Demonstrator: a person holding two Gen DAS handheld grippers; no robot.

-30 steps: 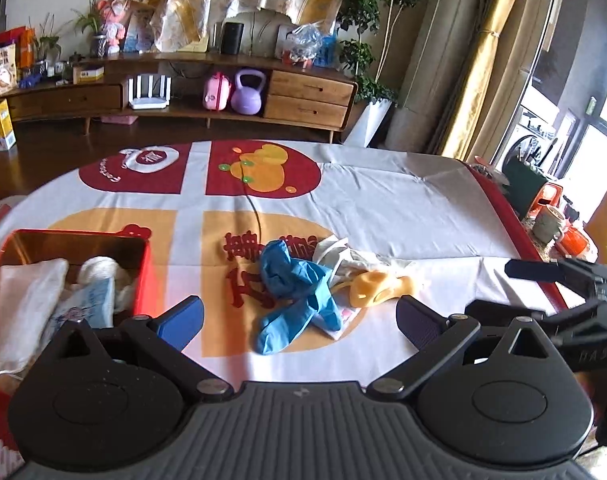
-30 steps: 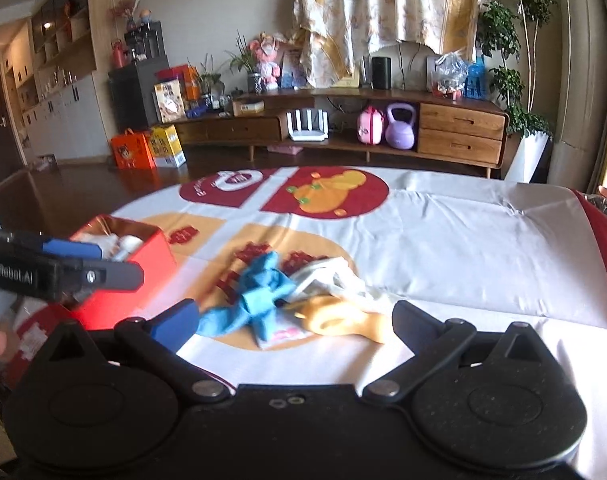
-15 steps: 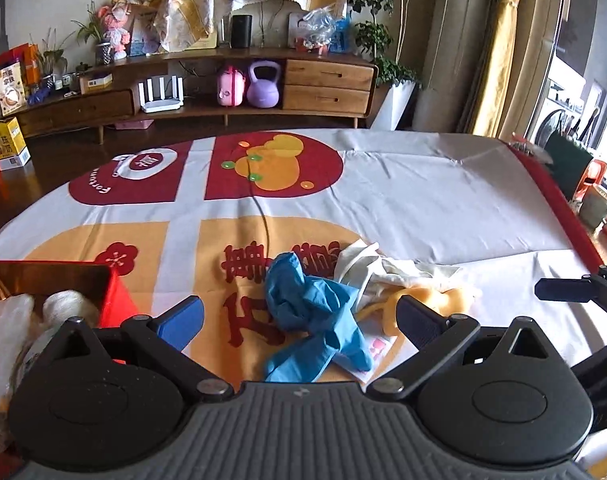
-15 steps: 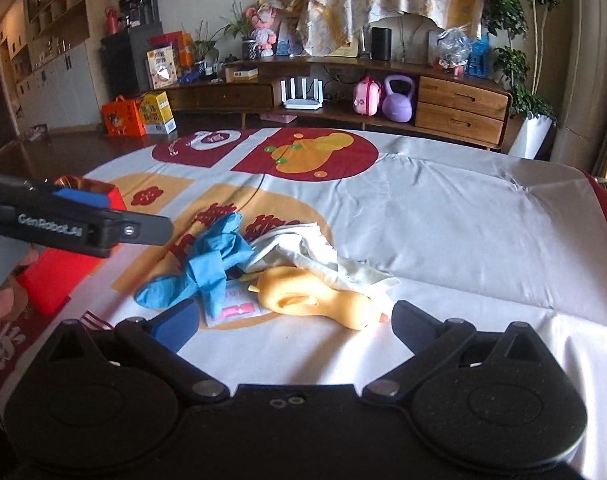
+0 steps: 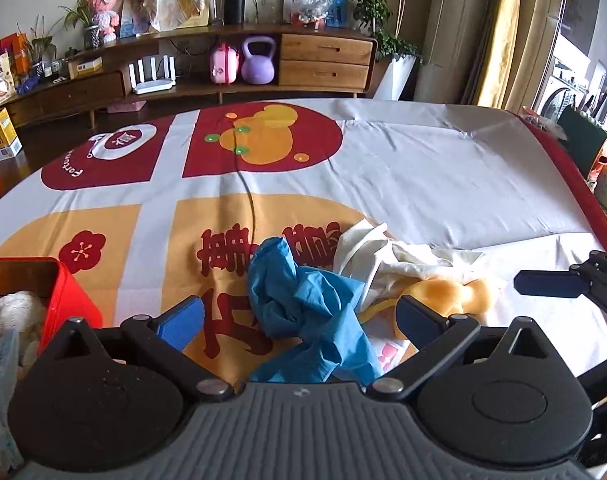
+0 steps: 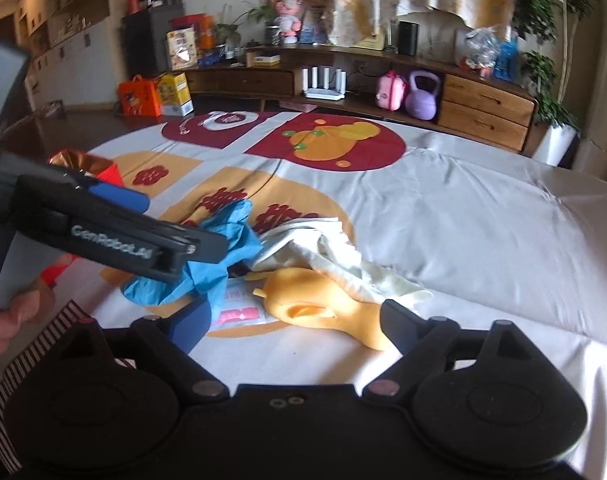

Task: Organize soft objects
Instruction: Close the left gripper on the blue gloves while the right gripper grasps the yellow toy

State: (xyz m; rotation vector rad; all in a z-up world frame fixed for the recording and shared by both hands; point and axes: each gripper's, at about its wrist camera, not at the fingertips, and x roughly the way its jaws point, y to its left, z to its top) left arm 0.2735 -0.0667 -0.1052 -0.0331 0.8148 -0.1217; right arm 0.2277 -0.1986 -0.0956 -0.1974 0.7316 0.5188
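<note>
A crumpled blue rubber glove (image 5: 303,308), a cream-white cloth (image 5: 387,256) and a soft orange duck-shaped toy (image 6: 327,312) lie heaped together near the front edge of the printed tablecloth (image 5: 423,168), awaiting sorting into the red tin box (image 5: 69,292) at the left edge. The left gripper (image 5: 299,316) hangs wide open over the glove, gripping nothing. The right gripper (image 6: 291,320), jaws closing, straddles the toy without pressing it. Since a second ago both have dropped closer to the pile.
</note>
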